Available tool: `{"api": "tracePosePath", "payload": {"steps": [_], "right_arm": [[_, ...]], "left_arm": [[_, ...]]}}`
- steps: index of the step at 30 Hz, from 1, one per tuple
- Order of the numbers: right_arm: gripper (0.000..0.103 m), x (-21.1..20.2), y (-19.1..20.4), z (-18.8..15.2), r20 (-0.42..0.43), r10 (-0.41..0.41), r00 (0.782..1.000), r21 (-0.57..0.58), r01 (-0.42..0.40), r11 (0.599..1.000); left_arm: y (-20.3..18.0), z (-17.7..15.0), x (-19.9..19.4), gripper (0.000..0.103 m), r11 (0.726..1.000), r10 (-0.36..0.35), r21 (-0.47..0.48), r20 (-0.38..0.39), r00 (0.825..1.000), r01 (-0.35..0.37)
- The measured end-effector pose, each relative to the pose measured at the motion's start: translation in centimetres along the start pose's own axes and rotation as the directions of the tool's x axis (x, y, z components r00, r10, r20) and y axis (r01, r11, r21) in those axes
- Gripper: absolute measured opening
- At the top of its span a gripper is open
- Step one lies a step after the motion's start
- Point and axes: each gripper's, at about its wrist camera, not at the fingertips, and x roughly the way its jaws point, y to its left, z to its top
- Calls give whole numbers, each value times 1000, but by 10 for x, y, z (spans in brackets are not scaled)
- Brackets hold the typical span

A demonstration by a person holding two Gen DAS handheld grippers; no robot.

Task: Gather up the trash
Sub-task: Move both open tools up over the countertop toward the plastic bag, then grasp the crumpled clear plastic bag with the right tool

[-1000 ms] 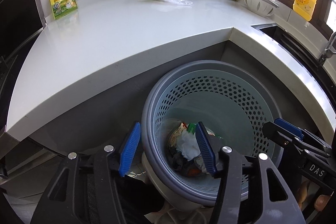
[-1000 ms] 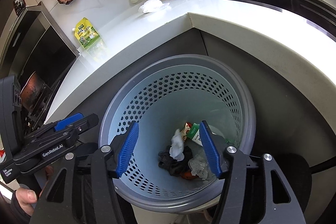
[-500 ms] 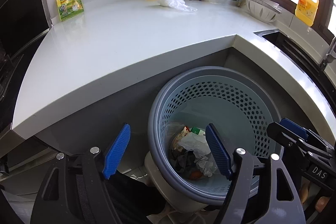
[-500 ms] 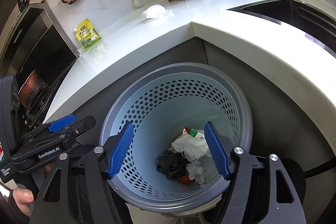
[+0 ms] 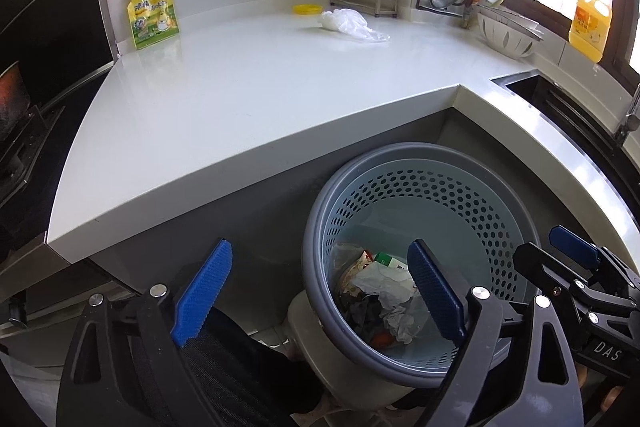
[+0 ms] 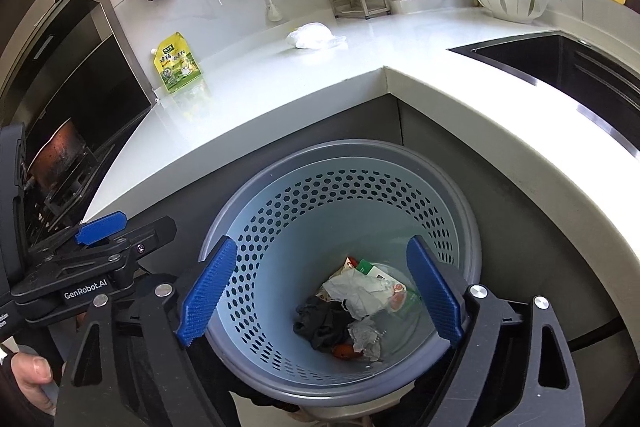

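1. Only the right wrist view shows a thumb (image 6: 34,373) on the left gripper's (image 5: 316,293) handle; only the left view shows a yellow lid (image 5: 307,9) beside the plastic bag (image 5: 352,23).
2. Both grippers point down over the bin (image 6: 460,211); the right gripper (image 6: 320,291) is above it.
3. Their jaws have just been opening and stand wide, gripping nothing.
4. The trash (image 6: 352,307) lies at the bin's bottom.
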Motion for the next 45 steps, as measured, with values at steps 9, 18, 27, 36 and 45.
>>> {"api": "tracePosePath", "payload": {"steps": [9, 18, 27, 36, 45], "right_arm": [[86, 0, 16, 12, 1, -42, 999, -47, 42, 998], [86, 8, 21, 55, 45, -68, 997, -29, 70, 997], [87, 32, 21, 141, 129, -41, 991, -73, 51, 996], [87, 97, 22, 225, 110, -40, 993, -164, 58, 985], [87, 186, 20, 293, 29, -16, 999, -175, 20, 984]], "left_arm": [[12, 16, -16, 94, 998, 55, -23, 52, 997, -54], [27, 62, -22, 96, 992, 125, -41, 97, 987, -121], [43, 140, 7, 97, 988, 147, -69, 136, 980, -139], [59, 221, 66, 97, 986, 157, -83, 146, 977, -146], [80, 278, 139, 97, 979, 162, -141, 110, 981, -146]]}}
